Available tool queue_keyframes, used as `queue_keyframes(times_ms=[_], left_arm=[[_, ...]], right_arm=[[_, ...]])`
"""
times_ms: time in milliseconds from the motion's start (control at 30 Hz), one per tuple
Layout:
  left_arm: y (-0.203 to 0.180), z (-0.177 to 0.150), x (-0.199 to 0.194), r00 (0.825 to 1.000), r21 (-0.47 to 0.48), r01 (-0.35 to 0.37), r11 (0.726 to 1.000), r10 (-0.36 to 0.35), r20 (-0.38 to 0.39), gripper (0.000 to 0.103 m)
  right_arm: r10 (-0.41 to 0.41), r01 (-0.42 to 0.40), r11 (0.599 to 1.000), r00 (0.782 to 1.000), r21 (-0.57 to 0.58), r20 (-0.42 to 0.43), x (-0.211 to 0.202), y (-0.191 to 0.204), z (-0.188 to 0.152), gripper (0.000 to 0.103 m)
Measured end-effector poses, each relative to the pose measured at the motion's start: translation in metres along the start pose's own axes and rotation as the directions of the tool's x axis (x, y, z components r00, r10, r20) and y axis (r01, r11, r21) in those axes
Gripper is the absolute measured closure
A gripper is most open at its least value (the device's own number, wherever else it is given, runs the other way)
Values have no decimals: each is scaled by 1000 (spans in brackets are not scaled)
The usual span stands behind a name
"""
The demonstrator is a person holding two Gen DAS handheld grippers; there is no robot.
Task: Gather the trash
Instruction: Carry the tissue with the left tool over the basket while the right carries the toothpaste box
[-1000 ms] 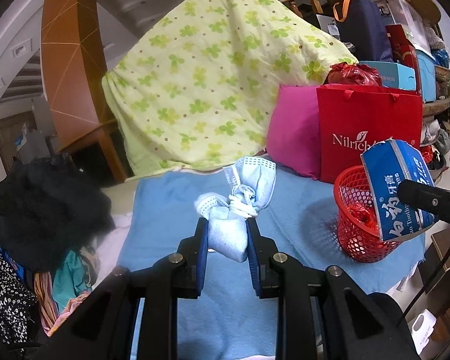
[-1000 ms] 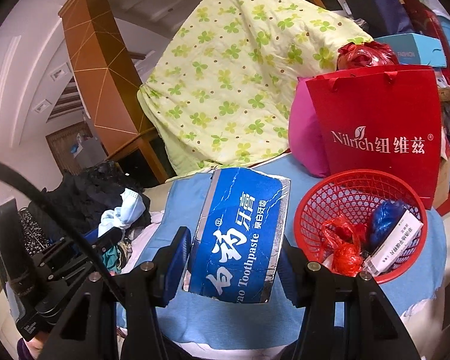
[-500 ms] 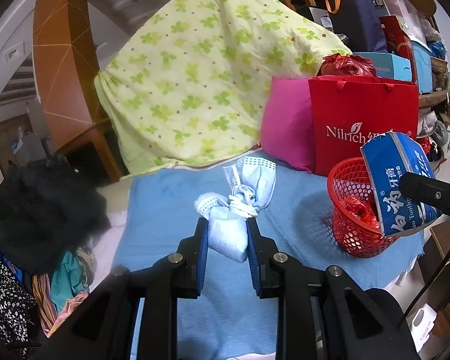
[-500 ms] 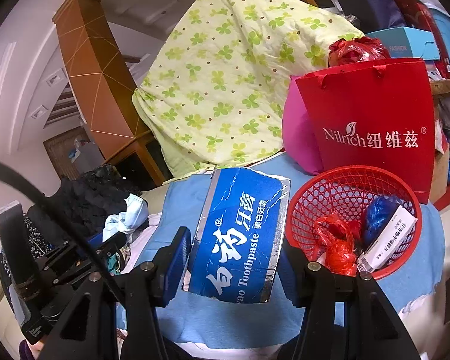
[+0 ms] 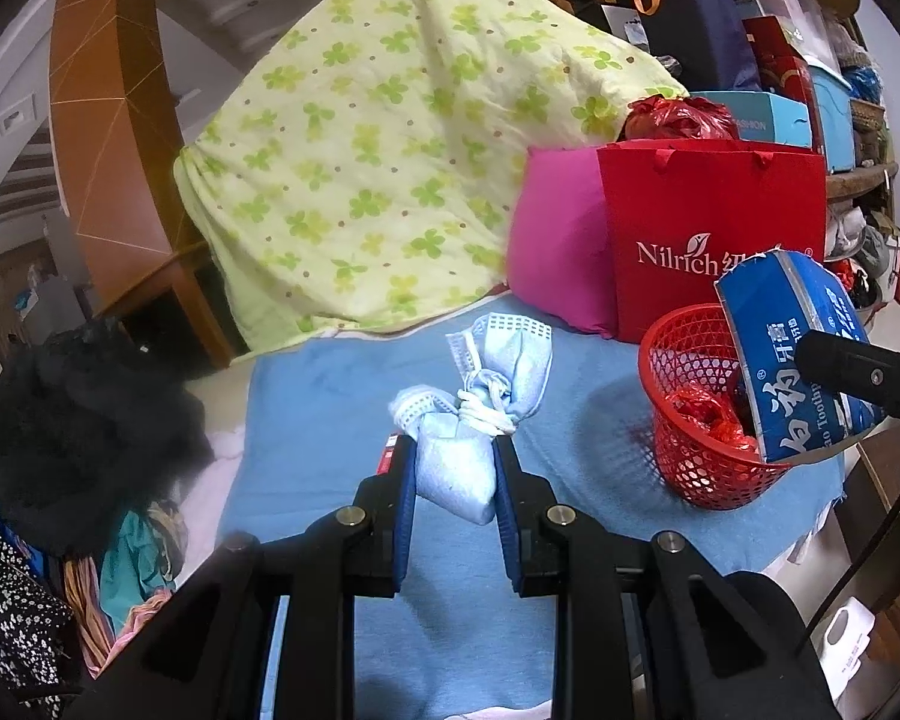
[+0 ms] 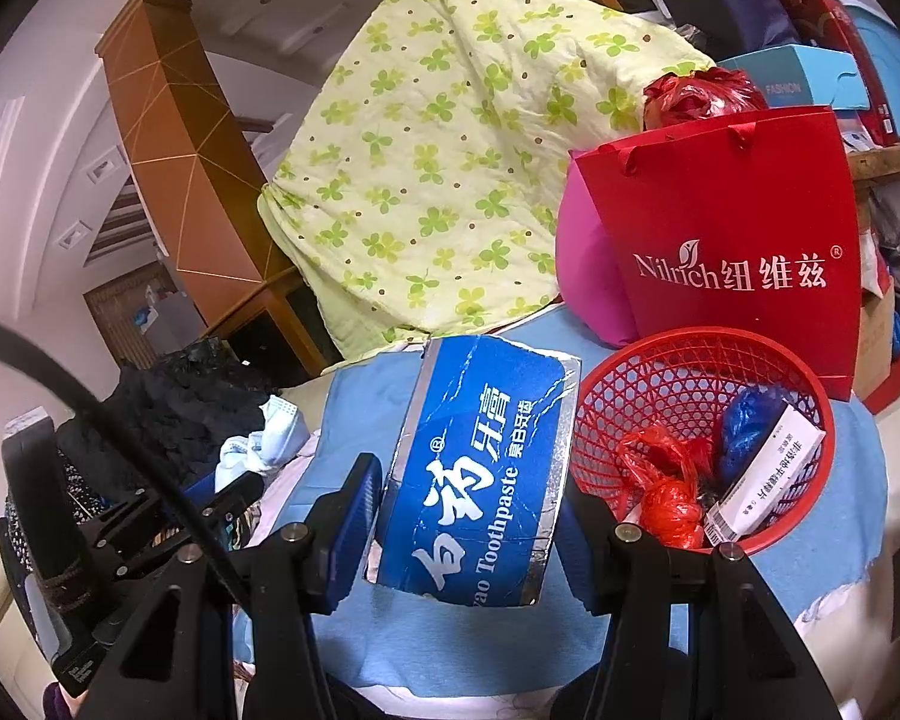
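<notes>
My left gripper [image 5: 455, 450] is shut on a knotted light-blue face mask [image 5: 480, 408], held above the blue cloth [image 5: 342, 396]. My right gripper [image 6: 474, 480] is shut on a flattened blue toothpaste box [image 6: 480, 474], held just left of the red mesh basket [image 6: 678, 372]. In the left wrist view the same toothpaste box [image 5: 798, 360] hangs over the red basket [image 5: 684, 372] at the right. The basket holds red plastic scraps [image 6: 666, 480], a blue wrapper [image 6: 750, 426] and a small white carton [image 6: 768, 474]. In the right wrist view the mask [image 6: 270, 438] and the left gripper [image 6: 234, 486] show at the left.
A red paper bag [image 6: 738, 240] and a pink cushion [image 6: 588, 276] stand behind the basket. A green-flowered quilt [image 5: 378, 168] is piled at the back. Dark clothes [image 5: 72, 420] lie to the left. The cloth's right edge [image 6: 858, 552] drops off beside the basket.
Both views have shifted slightly, so the basket and red bag sit a little further left in frame. Both grips are unchanged.
</notes>
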State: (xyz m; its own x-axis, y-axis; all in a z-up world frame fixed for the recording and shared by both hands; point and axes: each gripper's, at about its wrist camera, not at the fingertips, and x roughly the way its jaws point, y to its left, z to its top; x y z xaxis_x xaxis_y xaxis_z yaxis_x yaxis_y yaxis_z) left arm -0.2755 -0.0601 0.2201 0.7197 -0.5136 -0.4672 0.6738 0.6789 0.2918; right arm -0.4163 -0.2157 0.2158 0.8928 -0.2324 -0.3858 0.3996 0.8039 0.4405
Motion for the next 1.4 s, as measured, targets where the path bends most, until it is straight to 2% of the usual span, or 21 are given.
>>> queue_keyframes(times_ms=[1400], left_arm=[[-84,9,18,996,115,75,991,-70,-50,77]], right_arm=[[-50,44,988,998,148,39,-29,-79,-4,45]])
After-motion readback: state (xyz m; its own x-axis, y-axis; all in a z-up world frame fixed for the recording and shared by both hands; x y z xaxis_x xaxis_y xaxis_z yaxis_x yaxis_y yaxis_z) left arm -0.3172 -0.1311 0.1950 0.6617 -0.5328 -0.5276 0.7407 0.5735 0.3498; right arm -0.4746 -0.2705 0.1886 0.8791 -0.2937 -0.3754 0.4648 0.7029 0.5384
